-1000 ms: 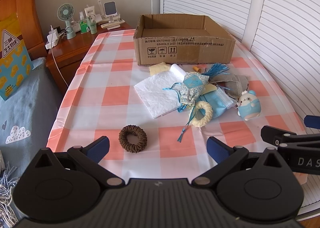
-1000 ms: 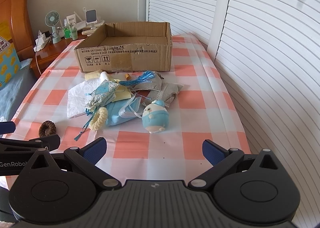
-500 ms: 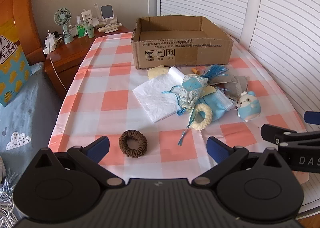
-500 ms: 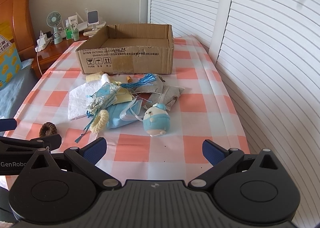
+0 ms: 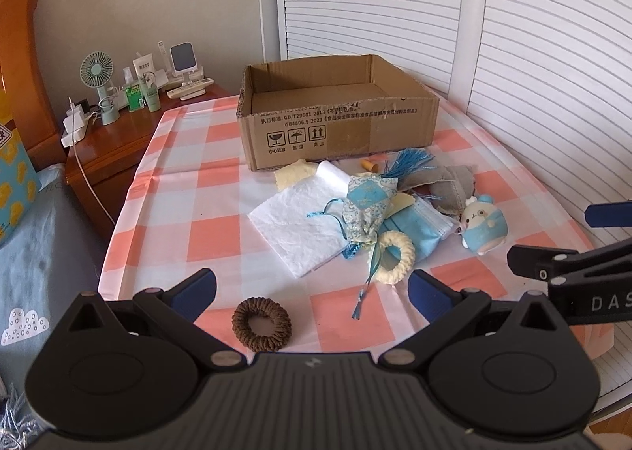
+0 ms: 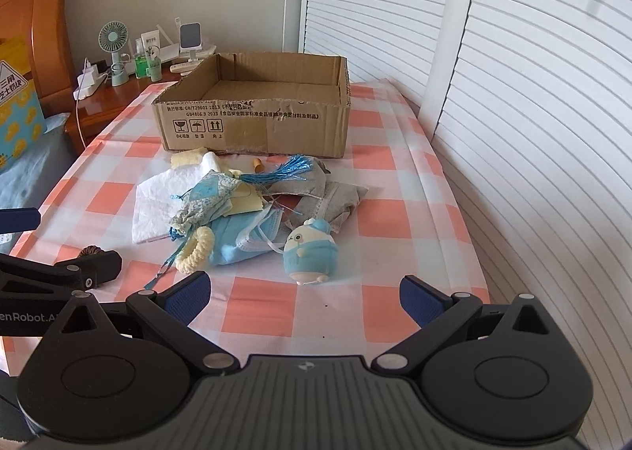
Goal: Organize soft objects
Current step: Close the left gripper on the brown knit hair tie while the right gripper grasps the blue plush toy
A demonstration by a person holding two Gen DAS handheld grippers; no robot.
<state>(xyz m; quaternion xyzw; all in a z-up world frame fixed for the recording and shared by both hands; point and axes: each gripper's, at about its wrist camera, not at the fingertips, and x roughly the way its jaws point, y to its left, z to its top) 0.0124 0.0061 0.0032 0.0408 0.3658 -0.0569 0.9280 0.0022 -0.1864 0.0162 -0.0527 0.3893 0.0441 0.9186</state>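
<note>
Toward the far edge of the desk (image 5: pixel 205 209) an open cardboard box (image 5: pixel 339 114) stands empty as far as its inside shows, so I judge the sorting not yet begun: every soft thing lies outside it. Just in front of the box, around the desk's middle, sits a loose heap: white tissue (image 5: pixel 292 229), a patterned blue drawstring pouch (image 5: pixel 365 209), a cream knitted ring (image 5: pixel 395 256), a blue face mask (image 6: pixel 245 237), grey cloth (image 6: pixel 328 197) and a blue tassel (image 5: pixel 409 162), overlapping and crumpled. A small blue-and-white plush toy (image 6: pixel 310 252) rests at the heap's right side, tipped over. Near the desk's near edge a brown hair scrunchie (image 5: pixel 261 328) lies alone, apart from the heap. Both the left claw (image 5: pixel 312 292) and the right claw (image 6: pixel 304 292) are spread wide, holding nothing, above the near edge.
</note>
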